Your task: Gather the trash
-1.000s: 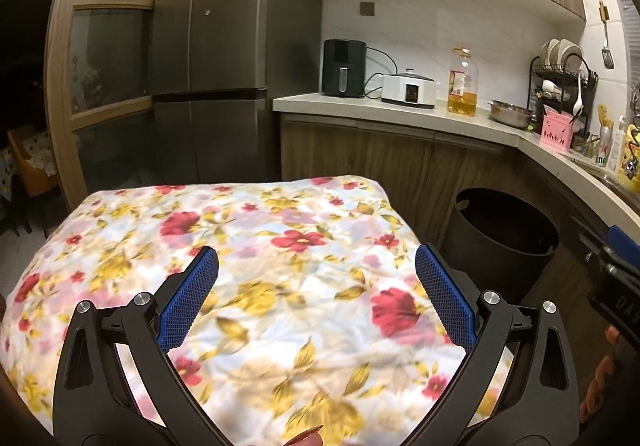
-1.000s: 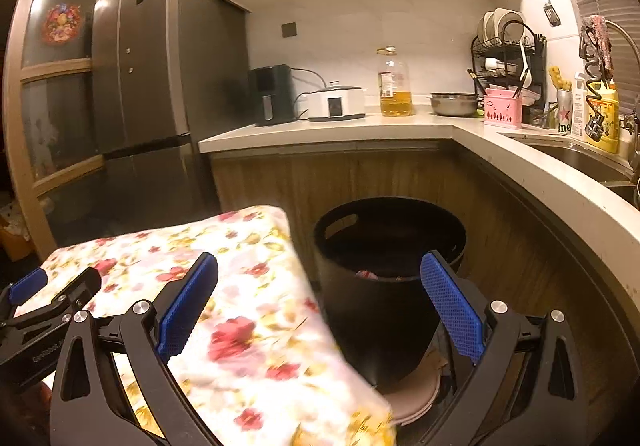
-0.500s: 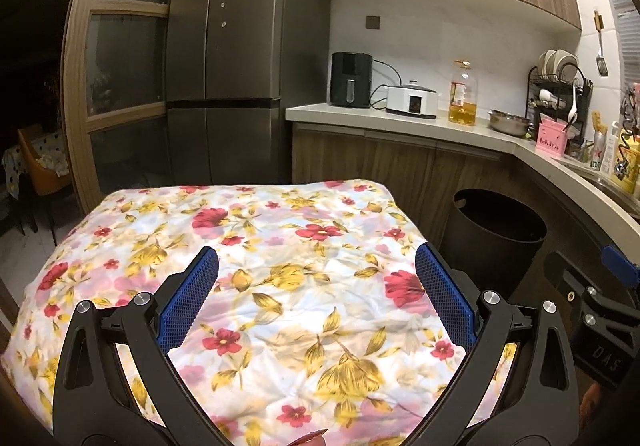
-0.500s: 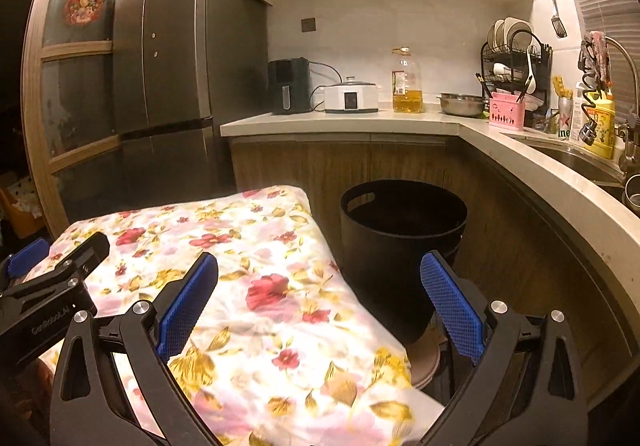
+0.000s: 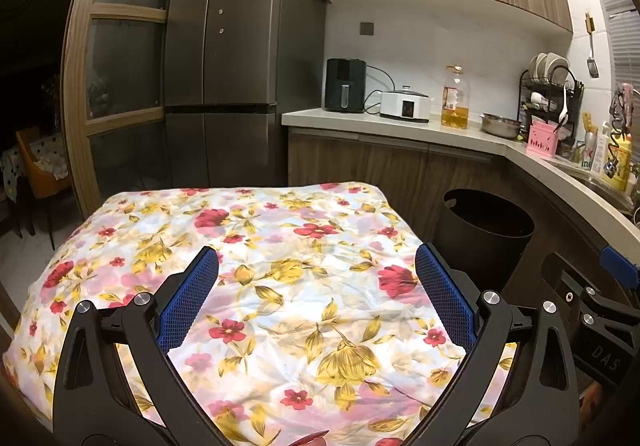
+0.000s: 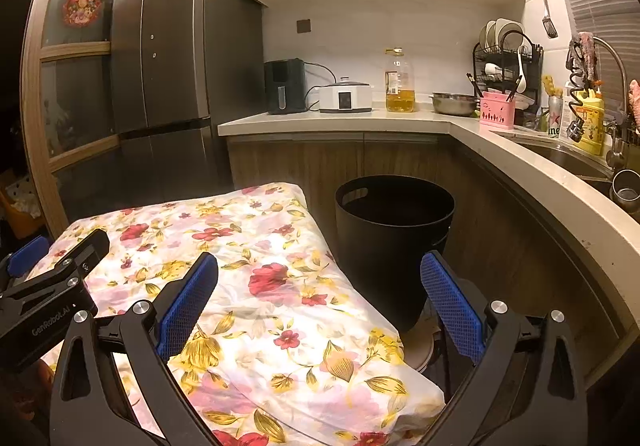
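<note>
Both the left gripper (image 5: 316, 286) and right gripper (image 6: 319, 286) gape wide, empty, over the flowered cloth (image 5: 280, 246); ahead of the right gripper, the bin's (image 6: 394, 238) inside is too dark to read.

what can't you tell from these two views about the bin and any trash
- Black bin contents: both views look at it from the side, so its rim hides the dark interior.
- Bin base: floral cloth and right gripper cover it.
- Trash on the cloth: none visible, but gripper frames block the near edge.
- Under the cloth: hidden by it.

Inside of black bin (image 6: 394, 242) too dark.
</note>
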The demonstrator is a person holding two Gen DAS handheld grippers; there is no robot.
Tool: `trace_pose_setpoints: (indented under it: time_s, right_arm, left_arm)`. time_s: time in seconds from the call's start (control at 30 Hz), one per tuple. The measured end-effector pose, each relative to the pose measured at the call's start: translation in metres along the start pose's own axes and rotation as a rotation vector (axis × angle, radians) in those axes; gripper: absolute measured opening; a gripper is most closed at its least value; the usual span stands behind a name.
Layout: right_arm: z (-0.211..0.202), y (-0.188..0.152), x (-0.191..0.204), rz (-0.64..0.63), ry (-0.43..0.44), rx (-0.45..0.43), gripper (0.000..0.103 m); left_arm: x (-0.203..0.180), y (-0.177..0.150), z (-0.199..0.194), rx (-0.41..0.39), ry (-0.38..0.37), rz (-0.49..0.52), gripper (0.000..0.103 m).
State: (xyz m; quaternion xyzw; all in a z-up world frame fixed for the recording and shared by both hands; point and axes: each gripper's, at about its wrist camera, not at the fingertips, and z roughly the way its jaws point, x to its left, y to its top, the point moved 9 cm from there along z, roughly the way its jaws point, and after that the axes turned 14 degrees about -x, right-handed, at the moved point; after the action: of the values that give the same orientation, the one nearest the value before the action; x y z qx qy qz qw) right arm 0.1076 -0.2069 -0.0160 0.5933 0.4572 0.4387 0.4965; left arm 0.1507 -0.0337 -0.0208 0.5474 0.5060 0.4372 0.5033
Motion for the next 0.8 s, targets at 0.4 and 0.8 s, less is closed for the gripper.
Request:
trace_pose_setpoints:
  time_s: [0.4,0.8]
  right_arm:
    - [-0.011,0.004,0.003,-0.007,0.002,-0.017,0.097]
    - [-0.017,0.009,0.006,-0.007,0.009,-0.025,0.097]
  left_arm:
    - [0.001,0.002,-0.009,-0.01,-0.007,0.002,0.097]
    - [0.004,0.006,-0.014,-0.016,-0.003,-0.001,0.097]
